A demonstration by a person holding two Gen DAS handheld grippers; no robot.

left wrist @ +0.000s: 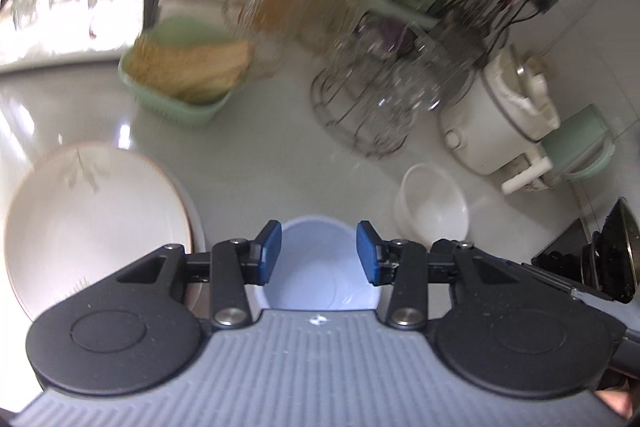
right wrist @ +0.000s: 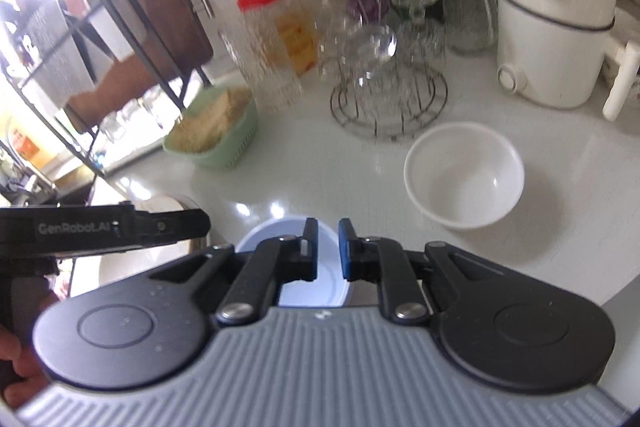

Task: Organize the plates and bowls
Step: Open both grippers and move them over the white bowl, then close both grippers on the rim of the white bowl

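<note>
Left wrist: pale-blue bowl point(left wrist: 316, 267), empty, beside white plate point(left wrist: 92, 223).

Both wrist cameras sit behind their own fingers, angled steeply down at a white countertop point(left wrist: 248, 163) from close above. The left view faces a blue bowl point(left wrist: 316, 267) directly below; the right view sees that bowl point(right wrist: 288, 227) too. Shared further back: white bowl point(right wrist: 464, 175), wire rack point(left wrist: 360, 107), red-lidded jar point(right wrist: 272, 39).

two bowls: a blue bowl point(left wrist: 316, 267) right under the claw, a white bowl point(left wrist: 434, 205) off to its right. one plate point(left wrist: 92, 223) left.
</note>
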